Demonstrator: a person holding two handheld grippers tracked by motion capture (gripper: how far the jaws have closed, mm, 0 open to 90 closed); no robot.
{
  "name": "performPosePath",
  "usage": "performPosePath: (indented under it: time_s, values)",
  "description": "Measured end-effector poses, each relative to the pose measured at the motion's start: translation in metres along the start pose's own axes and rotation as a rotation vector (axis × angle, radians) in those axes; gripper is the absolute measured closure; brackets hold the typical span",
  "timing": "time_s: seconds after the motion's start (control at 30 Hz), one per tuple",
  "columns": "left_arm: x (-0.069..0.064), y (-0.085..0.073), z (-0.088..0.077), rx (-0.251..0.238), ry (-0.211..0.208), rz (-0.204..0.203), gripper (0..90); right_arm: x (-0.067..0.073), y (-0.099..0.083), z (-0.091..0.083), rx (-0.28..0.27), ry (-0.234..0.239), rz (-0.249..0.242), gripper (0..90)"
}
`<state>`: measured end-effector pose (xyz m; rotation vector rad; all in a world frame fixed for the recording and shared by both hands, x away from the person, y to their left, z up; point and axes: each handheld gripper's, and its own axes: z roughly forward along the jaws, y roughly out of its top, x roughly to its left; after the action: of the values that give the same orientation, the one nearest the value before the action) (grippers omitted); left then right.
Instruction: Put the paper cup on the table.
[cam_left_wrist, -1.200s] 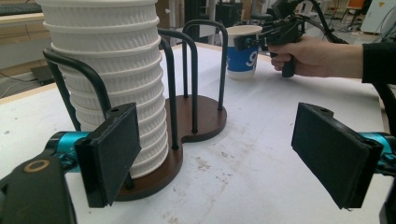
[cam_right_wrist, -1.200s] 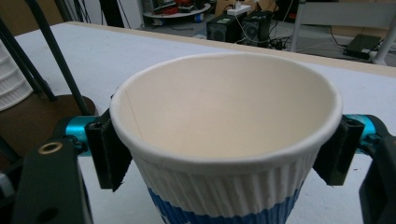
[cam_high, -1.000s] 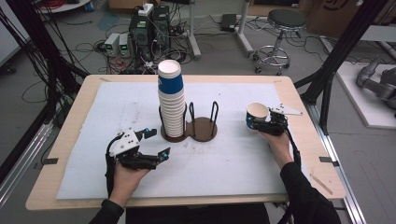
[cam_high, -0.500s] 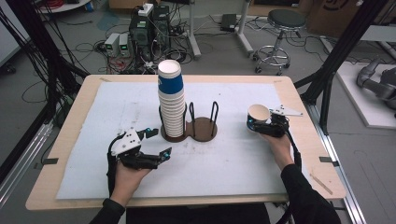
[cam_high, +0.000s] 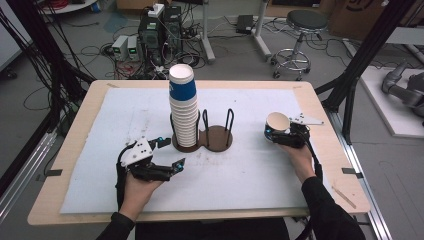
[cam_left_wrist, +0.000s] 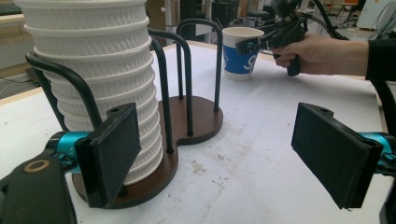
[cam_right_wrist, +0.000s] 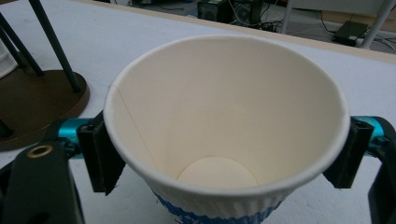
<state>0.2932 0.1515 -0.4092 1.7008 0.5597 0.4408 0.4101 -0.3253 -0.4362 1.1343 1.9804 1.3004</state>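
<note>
A: From the high view, the single paper cup (cam_high: 277, 124) stands upright near the right edge of the table (cam_high: 75, 150), in front of the right gripper (cam_high: 280, 137). The cup stack (cam_high: 184, 112) fills the left ring of the wooden holder (cam_high: 216, 139) at mid-table; the left gripper (cam_high: 169, 154) waits just beside it, toward the near edge.

B: And the left gripper view?

A: Its pads (cam_left_wrist: 112, 151) stand spread with nothing between them. The stack (cam_left_wrist: 100, 74) is cut off at the top, so its count is hard to tell.

B: The right gripper view?

A: The cup (cam_right_wrist: 224, 121) sits between the jaws, which have just been opening. The pads (cam_right_wrist: 100, 149) flank the rim; whether they still touch it I cannot tell. Its base is hidden.

B: Handling?

A: I'd judge it light, thin-walled and easily crushed or tipped. Take it gently across the ribbed wall below the rim.
</note>
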Motion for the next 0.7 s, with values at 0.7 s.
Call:
performPosePath:
  time_s: [0.7]
  values:
    - [-0.0015, 0.0002, 0.0041, 0.009, -0.017, 0.001, 15.4, 0.0036, 0.0005, -0.0054, 0.038, -0.045, 0.000, 13.3]
